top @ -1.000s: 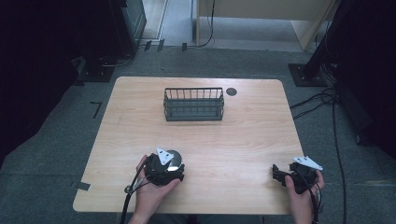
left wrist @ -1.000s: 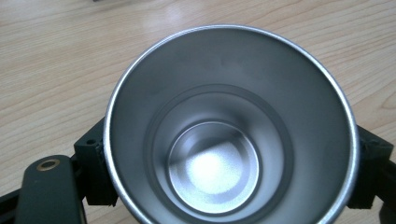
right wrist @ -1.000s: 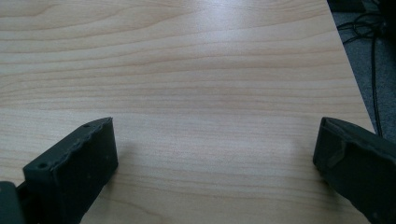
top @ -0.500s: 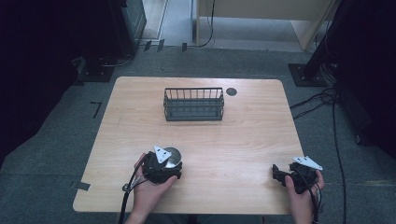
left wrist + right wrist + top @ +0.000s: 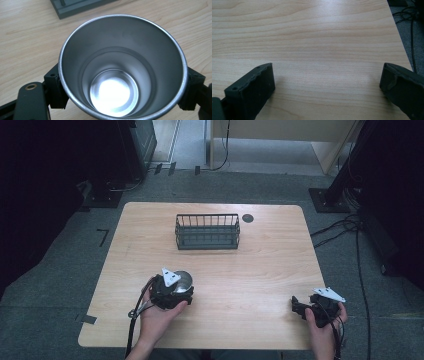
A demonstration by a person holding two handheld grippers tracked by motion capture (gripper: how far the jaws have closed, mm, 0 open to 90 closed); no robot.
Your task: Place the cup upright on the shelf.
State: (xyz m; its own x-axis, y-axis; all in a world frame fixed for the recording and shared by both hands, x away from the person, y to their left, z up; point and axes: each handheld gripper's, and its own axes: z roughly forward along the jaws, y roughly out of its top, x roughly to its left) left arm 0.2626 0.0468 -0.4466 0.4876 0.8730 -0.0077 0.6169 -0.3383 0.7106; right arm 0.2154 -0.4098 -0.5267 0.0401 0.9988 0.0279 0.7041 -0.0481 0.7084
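A shiny steel cup (image 5: 122,67) stands upright and empty between the jaws of my left gripper (image 5: 122,100), which is shut on its sides. From above, the cup (image 5: 183,280) and left gripper (image 5: 172,290) sit on the front left part of the wooden table (image 5: 250,265). My right gripper (image 5: 300,307) rests near the front right corner, and in the right gripper view (image 5: 325,92) its jaws stand wide apart over bare wood with nothing between them.
A dark wire basket (image 5: 207,231) stands at the middle back of the table, and its base (image 5: 80,6) appears just beyond the cup. A small black disc (image 5: 248,218) lies to the basket's right. Cables (image 5: 350,227) run on the floor at right.
The left gripper with the cup has shifted slightly left and toward the front over the second. The right gripper has stayed in place.
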